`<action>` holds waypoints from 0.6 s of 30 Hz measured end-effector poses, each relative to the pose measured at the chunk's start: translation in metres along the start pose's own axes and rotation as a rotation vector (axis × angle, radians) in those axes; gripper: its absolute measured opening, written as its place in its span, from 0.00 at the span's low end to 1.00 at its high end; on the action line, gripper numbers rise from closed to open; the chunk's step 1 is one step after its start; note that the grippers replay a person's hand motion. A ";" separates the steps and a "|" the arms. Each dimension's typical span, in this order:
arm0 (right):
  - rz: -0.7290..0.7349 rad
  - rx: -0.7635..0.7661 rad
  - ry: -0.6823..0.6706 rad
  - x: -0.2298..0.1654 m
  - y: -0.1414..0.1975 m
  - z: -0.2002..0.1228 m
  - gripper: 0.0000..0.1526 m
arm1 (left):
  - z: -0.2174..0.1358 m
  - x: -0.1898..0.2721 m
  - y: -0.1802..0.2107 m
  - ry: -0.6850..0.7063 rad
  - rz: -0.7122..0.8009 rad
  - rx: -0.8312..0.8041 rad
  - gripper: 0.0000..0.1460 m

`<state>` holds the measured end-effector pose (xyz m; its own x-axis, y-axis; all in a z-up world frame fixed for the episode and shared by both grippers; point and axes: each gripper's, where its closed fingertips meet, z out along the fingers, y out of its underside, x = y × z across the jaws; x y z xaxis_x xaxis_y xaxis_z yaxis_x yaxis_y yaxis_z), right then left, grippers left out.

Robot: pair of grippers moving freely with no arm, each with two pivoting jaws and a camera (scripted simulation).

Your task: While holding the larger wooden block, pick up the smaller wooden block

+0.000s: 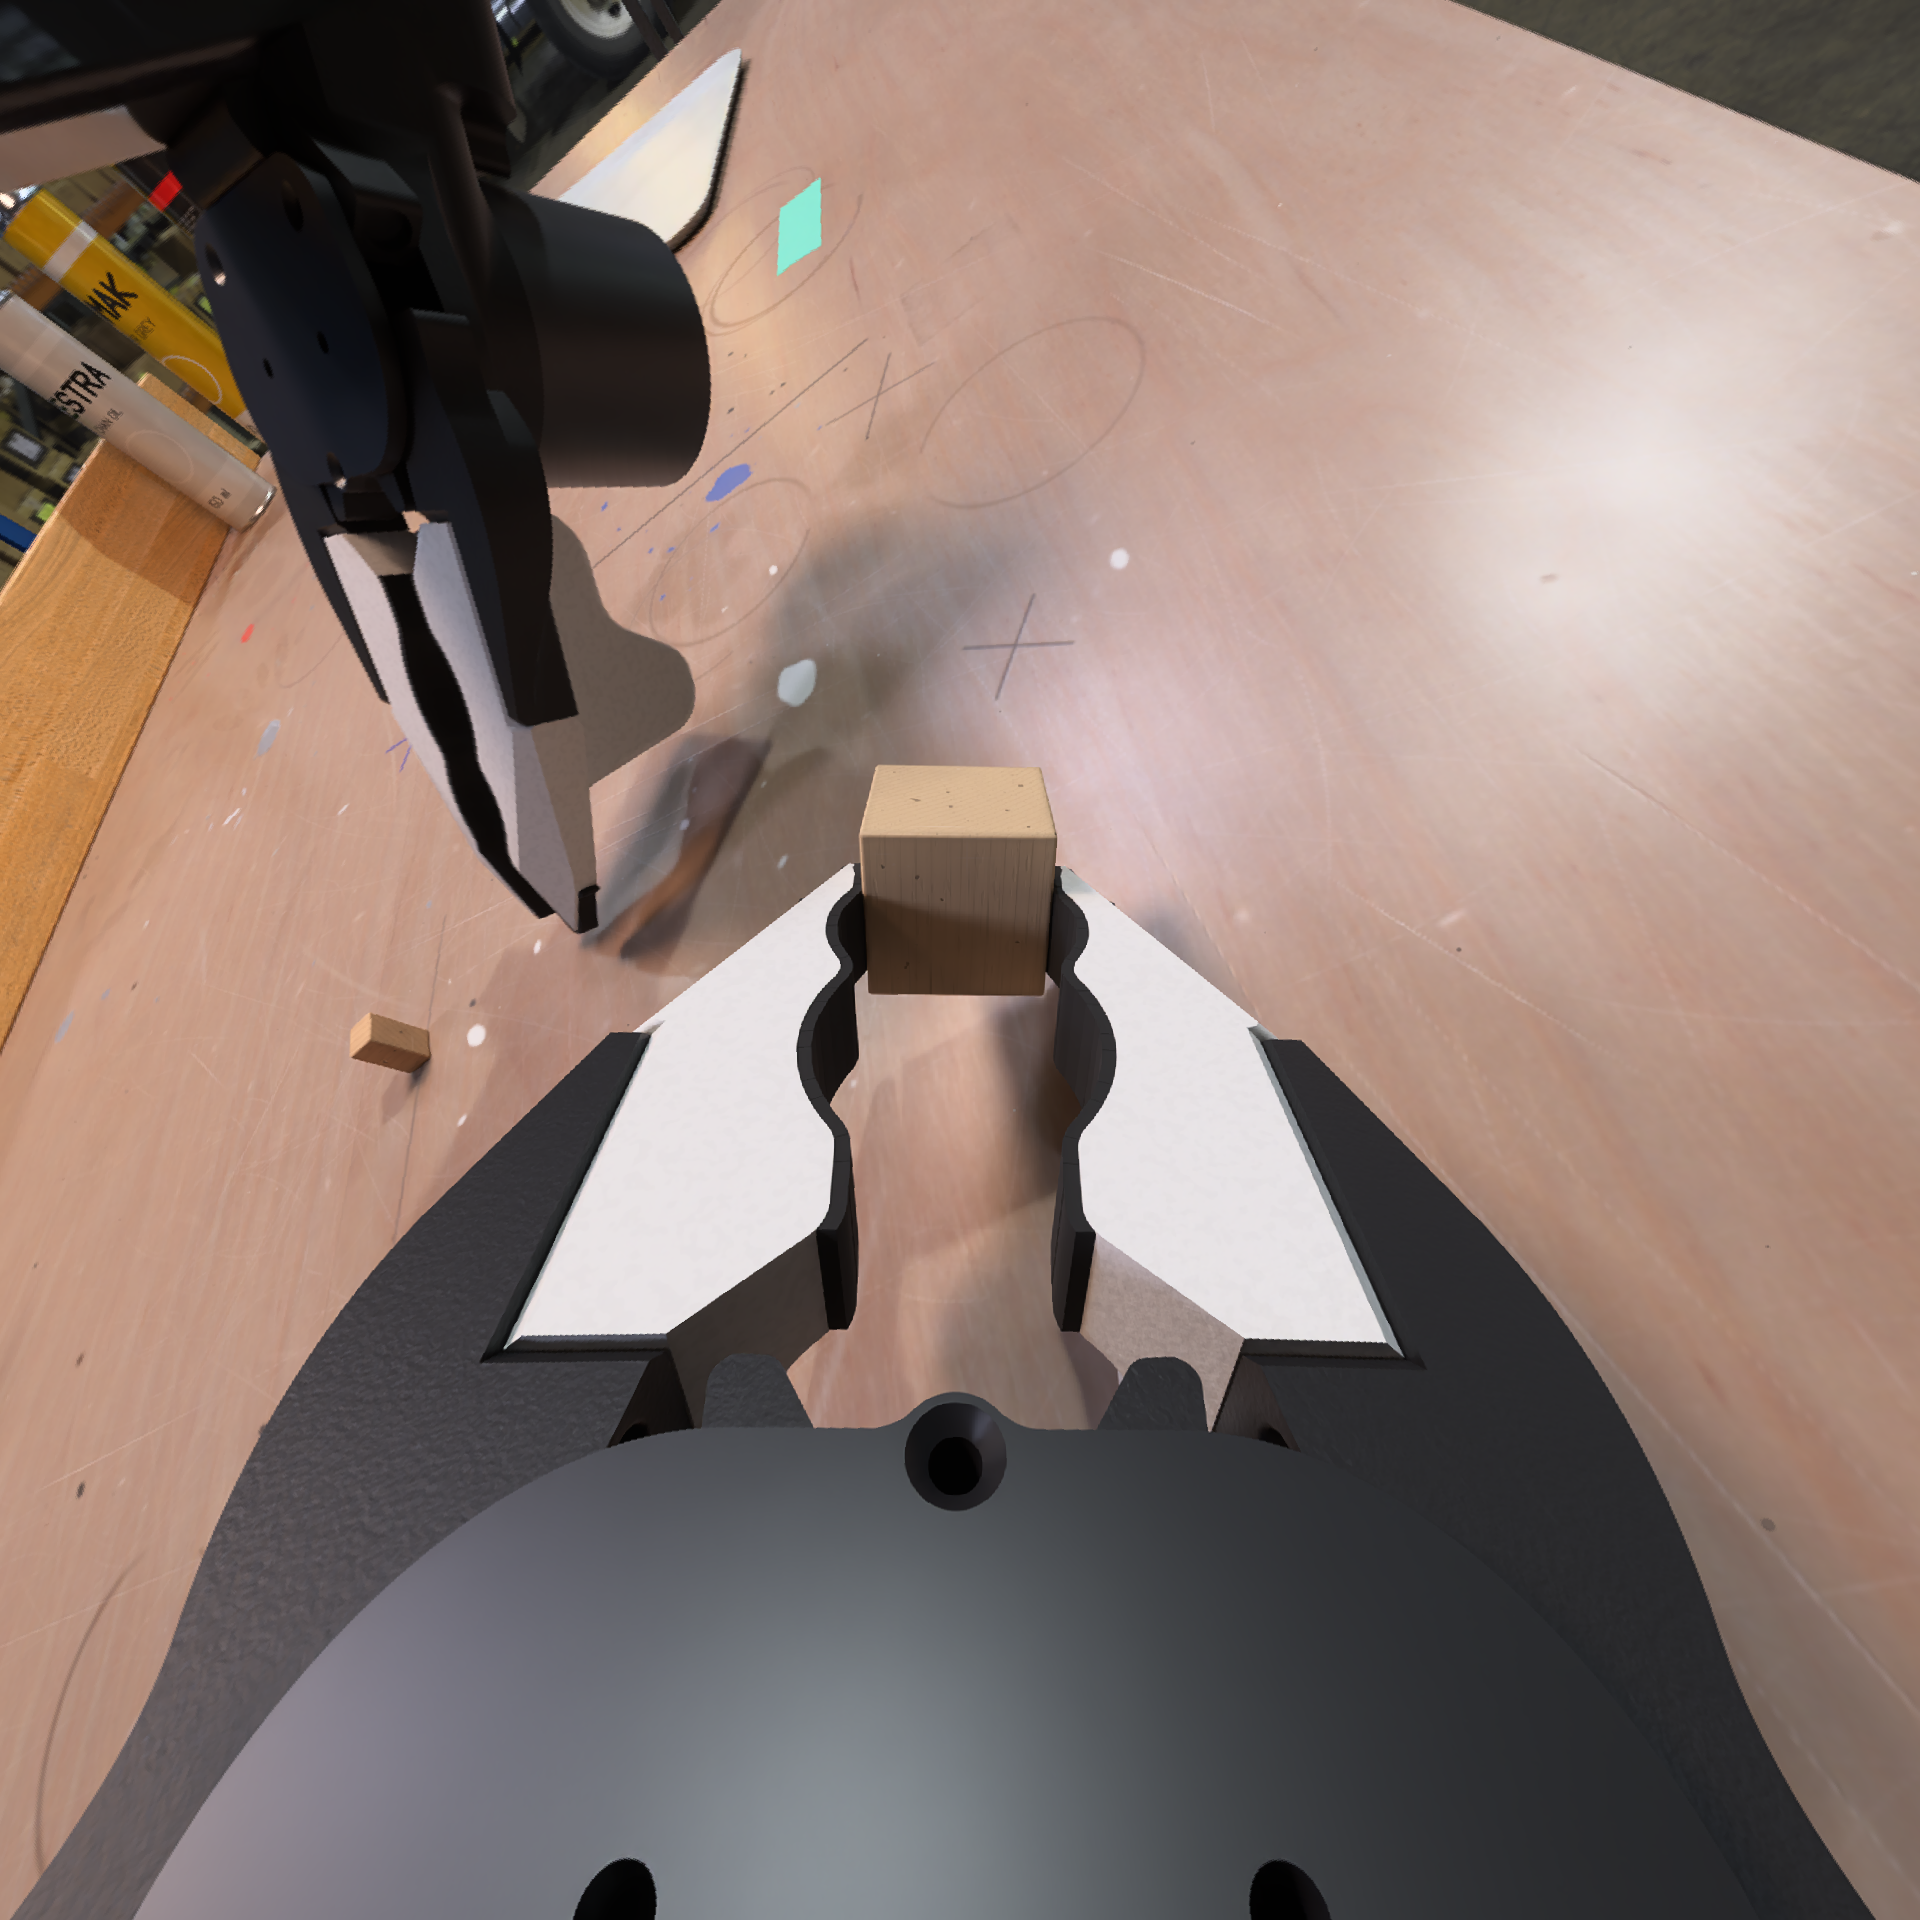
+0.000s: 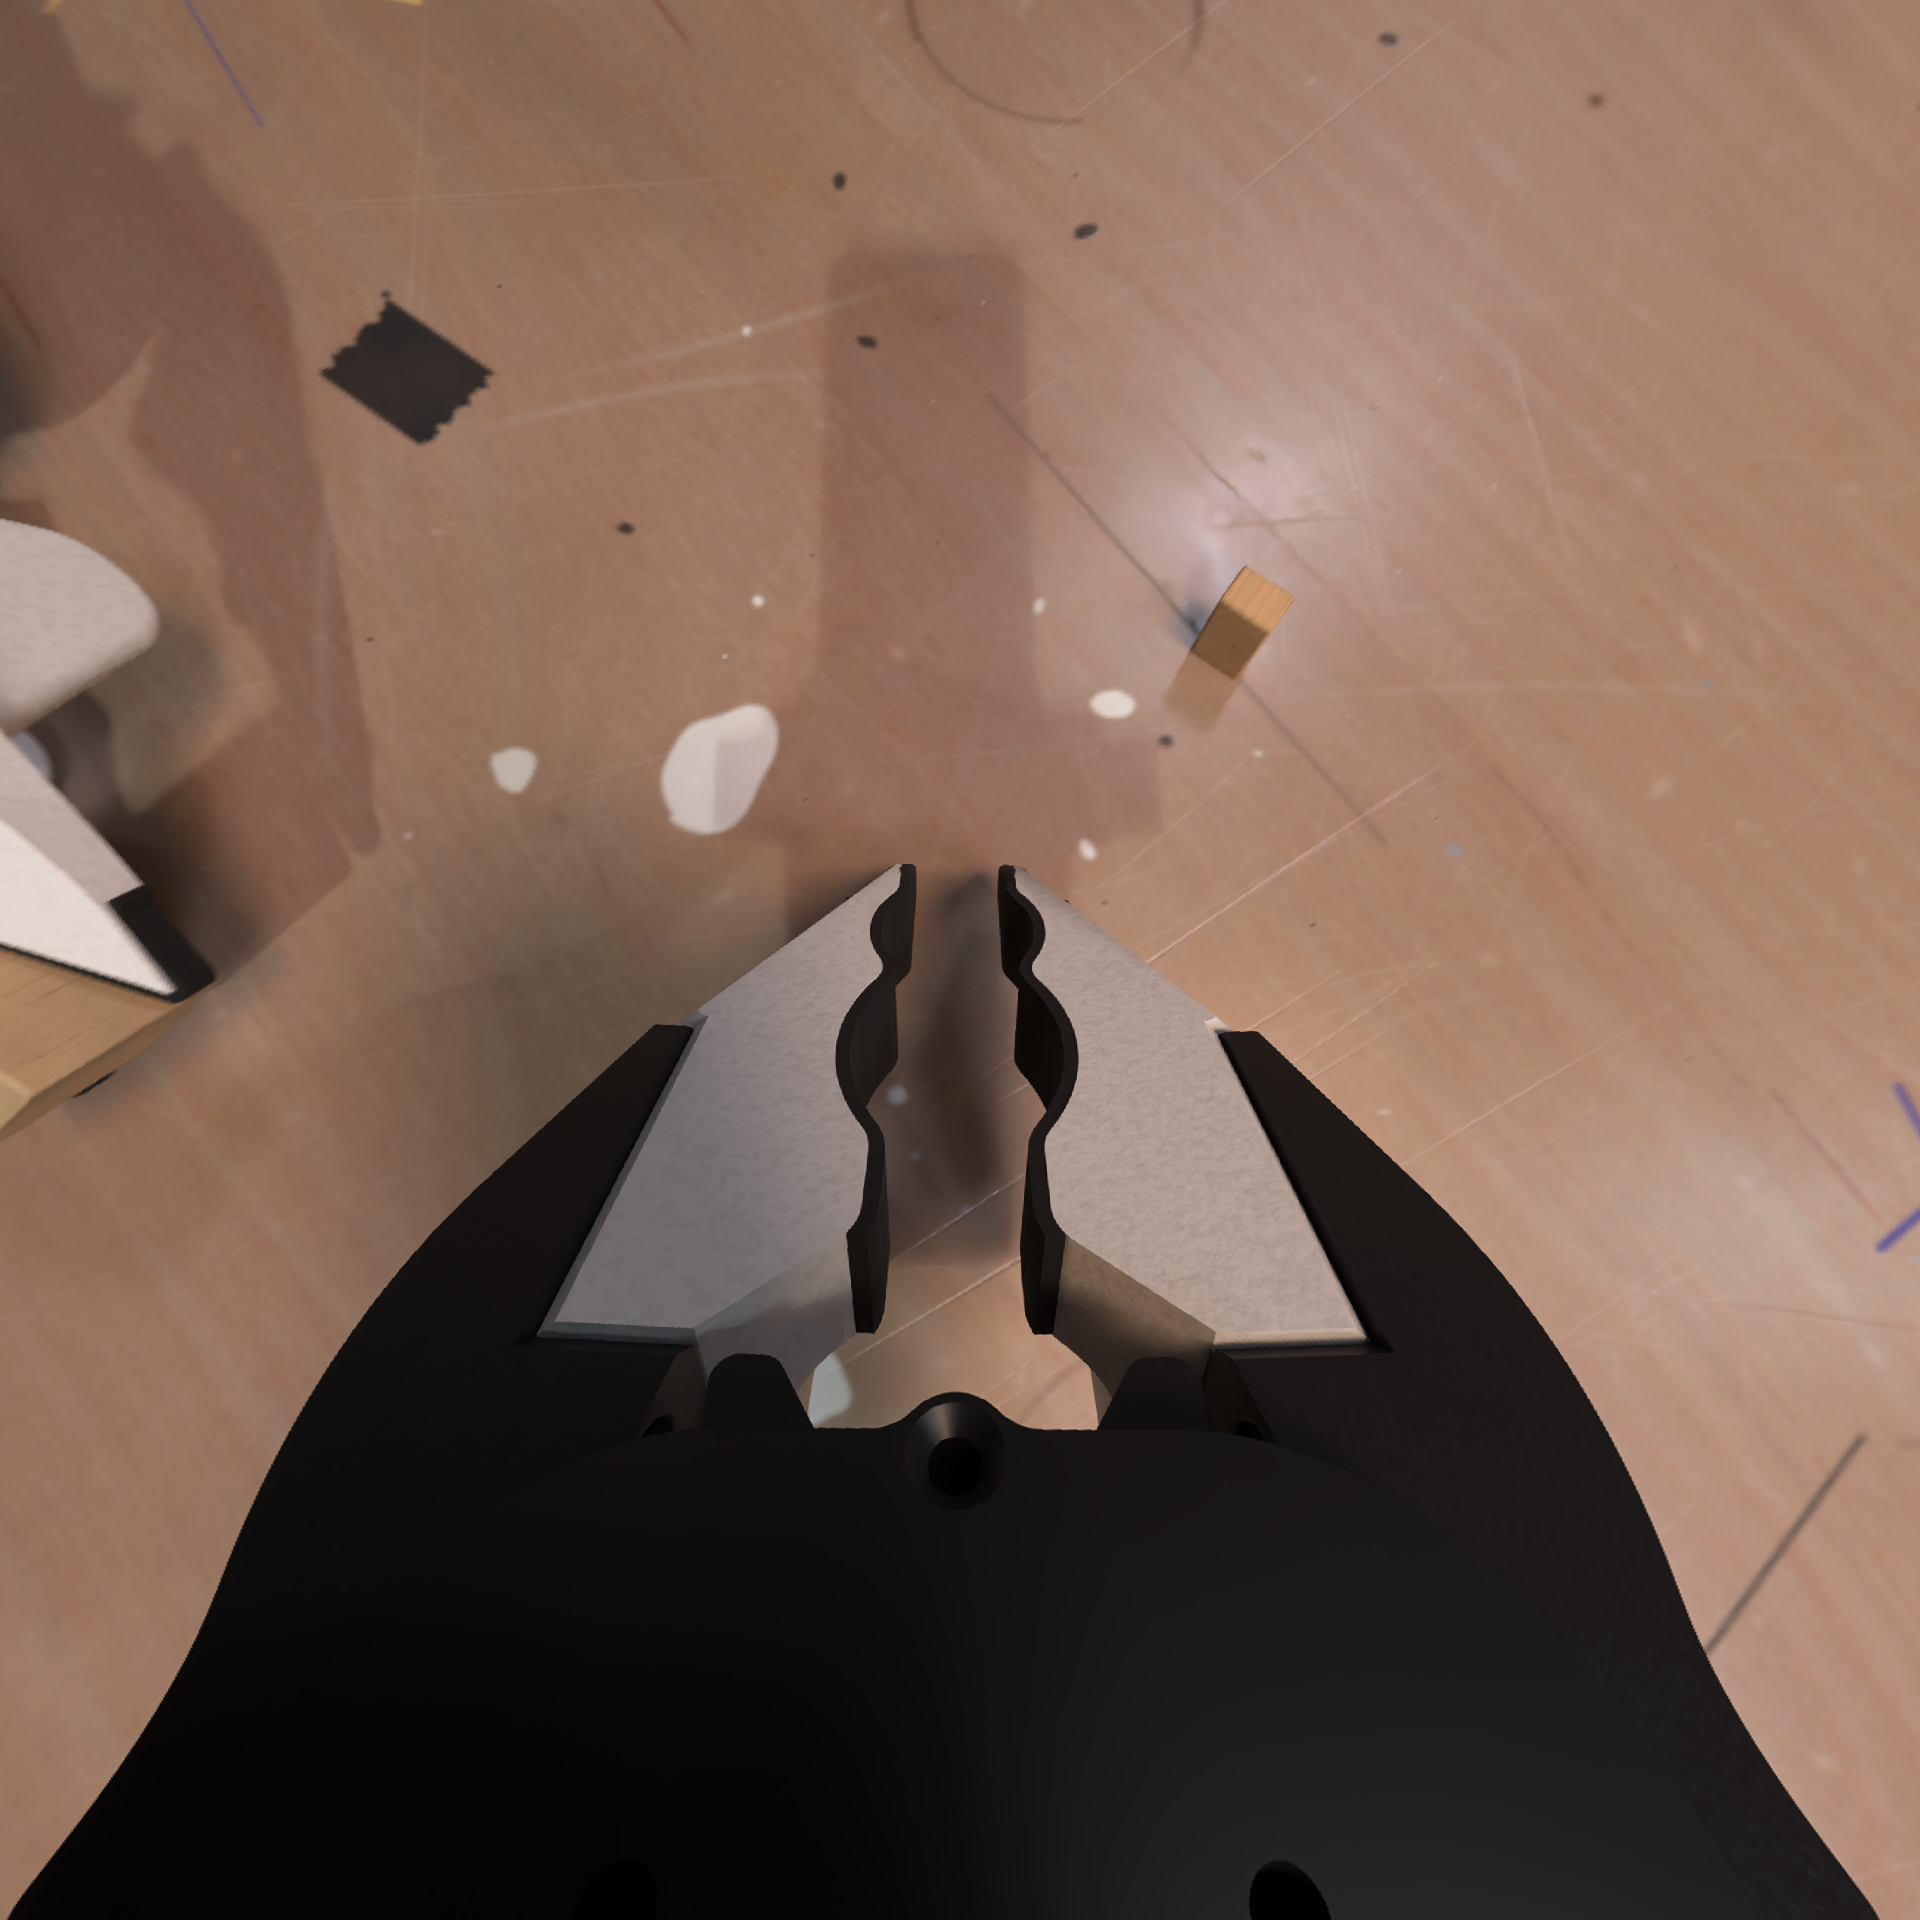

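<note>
Left wrist view, left to right: wooden beam (image 1: 94,634) along tabletop edge, two spray cans (image 1: 125,410) lying against it, blurred workshop clutter behind. Smaller wooden block (image 1: 390,1041) flat on tabletop (image 1: 1455,727), low left, untouched, near but apart from right hand-held gripper (image 1: 566,904), which hangs tips-down above the surface and casts a shadow just beside it. Mint green patch (image 1: 799,224) and pale flat sheet (image 1: 665,145) farther back. Pink-brown plywood, scuffed, pencilled circles and crosses, white and blue paint flecks, bright glare at right. Left hand-held gripper (image 1: 956,914) clamped on larger wooden block (image 1: 956,881) at fingertips, block clear of surface.

Right wrist view, left to right: larger block corner and left gripper finger at left edge, black tape scrap (image 2: 407,366), white paint blob (image 2: 719,767). Right hand-held gripper (image 2: 956,883) released, narrow gap between tips, nothing in it. Smaller block (image 2: 1242,621) ahead and right of tips, well apart.
</note>
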<state>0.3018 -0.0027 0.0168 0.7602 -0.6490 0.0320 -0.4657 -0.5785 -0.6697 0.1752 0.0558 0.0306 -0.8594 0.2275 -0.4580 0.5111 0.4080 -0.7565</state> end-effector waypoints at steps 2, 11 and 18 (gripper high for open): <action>-0.033 0.014 0.038 0.007 -0.005 0.001 0.12 | 0.000 0.000 0.000 0.001 0.004 -0.003 0.23; -0.192 0.028 -0.073 0.026 -0.024 0.004 0.09 | 0.001 0.002 0.002 0.001 0.025 -0.014 0.23; -0.276 -0.097 -0.173 0.021 -0.017 0.001 0.09 | 0.002 0.003 0.002 0.003 0.036 -0.017 0.23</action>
<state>0.3258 -0.0058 0.0279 0.9251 -0.3731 0.0703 -0.2667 -0.7703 -0.5792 0.1734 0.0558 0.0267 -0.8404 0.2450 -0.4834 0.5415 0.4147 -0.7313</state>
